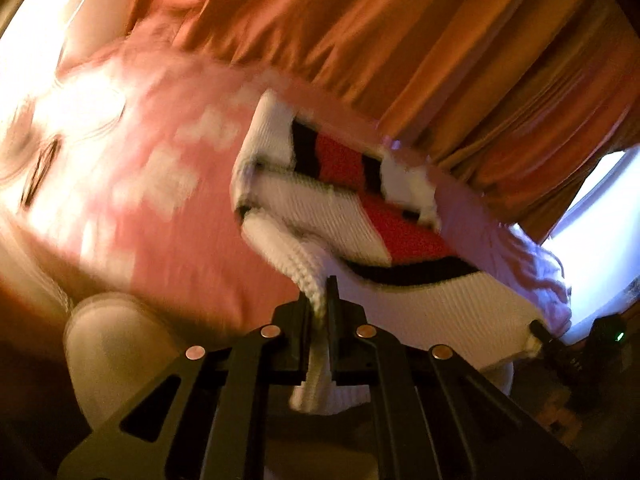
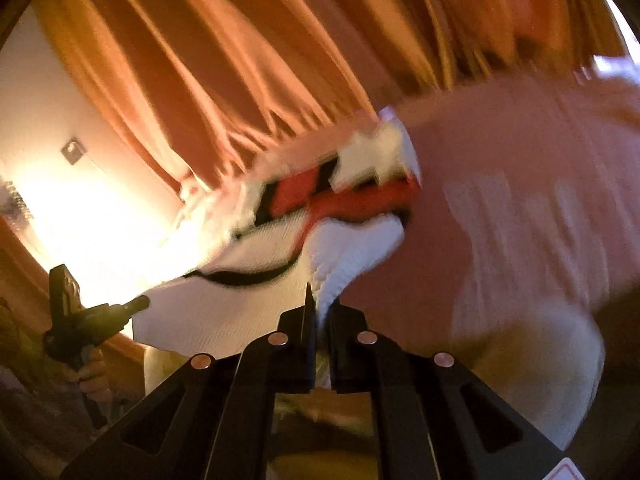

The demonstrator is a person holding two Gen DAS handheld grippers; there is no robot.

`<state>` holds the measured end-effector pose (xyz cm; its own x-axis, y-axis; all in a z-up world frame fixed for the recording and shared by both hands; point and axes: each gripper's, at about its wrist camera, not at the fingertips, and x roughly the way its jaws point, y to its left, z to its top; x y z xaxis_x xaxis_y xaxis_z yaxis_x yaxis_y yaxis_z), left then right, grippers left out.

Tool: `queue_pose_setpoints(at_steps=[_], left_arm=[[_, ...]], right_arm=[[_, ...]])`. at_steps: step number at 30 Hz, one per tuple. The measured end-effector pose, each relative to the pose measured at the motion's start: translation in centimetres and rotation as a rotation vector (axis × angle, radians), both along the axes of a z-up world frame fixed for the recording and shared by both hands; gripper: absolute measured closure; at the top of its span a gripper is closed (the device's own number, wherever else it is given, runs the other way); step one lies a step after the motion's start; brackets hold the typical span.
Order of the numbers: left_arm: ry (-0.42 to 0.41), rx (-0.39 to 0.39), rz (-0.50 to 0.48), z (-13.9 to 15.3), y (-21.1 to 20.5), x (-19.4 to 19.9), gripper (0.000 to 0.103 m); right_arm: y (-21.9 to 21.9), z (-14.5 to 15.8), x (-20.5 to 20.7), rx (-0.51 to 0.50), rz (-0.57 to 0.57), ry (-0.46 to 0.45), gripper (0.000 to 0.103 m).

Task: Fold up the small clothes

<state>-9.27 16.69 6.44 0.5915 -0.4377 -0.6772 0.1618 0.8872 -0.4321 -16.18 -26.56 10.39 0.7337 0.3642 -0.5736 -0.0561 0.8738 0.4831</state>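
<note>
A white knit sweater with red and black stripes lies partly folded on a pink bed cover; it also shows in the right wrist view. My left gripper is shut on a bunched white edge of the sweater at its near side. My right gripper is shut on another white edge of the same sweater. The right gripper shows at the sweater's far corner in the left wrist view. The left gripper shows at the left of the right wrist view, held by a hand. Both views are blurred.
Orange curtains hang behind the bed, also in the right wrist view. A bright window is at the right. The pink cover with pale patches spreads around the sweater. A white wall is at the left.
</note>
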Motion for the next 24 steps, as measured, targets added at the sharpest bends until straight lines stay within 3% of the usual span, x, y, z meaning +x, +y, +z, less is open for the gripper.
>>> queue_pose_setpoints(at_steps=[3,6,10,12,13,16,17,19,20,21,24], left_arm=[[-0.127,0.073,0.009,2.3,-2.0,5.3,0.097],[-0.194,0.152,0.045,2.7,-4.6,12.9,0.097],[-0.145,0.255,0.141,-0.1,-7.0,24.0,0.097],[-0.072,0.314,0.190,-3.5,-7.7,29.2,0.093],[-0.024,0.338,0.206,-5.2,-7.8,31.1,0.093],[0.099,0.357,0.241,-9.6,-7.6,34.0,0.092],[0.087,0.351,0.240,-10.1,-7.5,33.6,0.090],[0.035,0.386,0.216,-9.8,-7.7,32.7,0.086],[0.012,0.415,0.198,-9.7,-8.1,32.3,0.078],[-0.012,0.459,0.178,-9.5,-8.6,31.8,0.069],[-0.043,0.516,0.144,-9.4,-9.7,31.2,0.062]], right_arm=[[-0.6,1.7,6.9,-0.029,0.025,-0.094,0.099],[-1.3,1.1,15.5,-0.063,0.010,-0.113,0.098],[-2.9,-3.2,27.5,-0.053,-0.055,-0.019,0.095],[-3.6,-6.6,32.5,-0.065,-0.107,0.045,0.082],[-3.9,-8.1,34.1,-0.103,-0.138,0.079,0.081],[-4.5,-10.1,35.5,-0.142,-0.164,0.101,0.081],[-4.6,-10.0,34.9,-0.145,-0.156,0.086,0.078],[-4.8,-9.8,33.5,-0.165,-0.145,0.060,0.060],[-4.7,-9.8,32.9,-0.177,-0.132,0.049,0.053],[-4.4,-10.0,32.5,-0.198,-0.107,0.054,0.053],[-3.3,-11.0,33.5,-0.206,-0.047,0.099,0.053]])
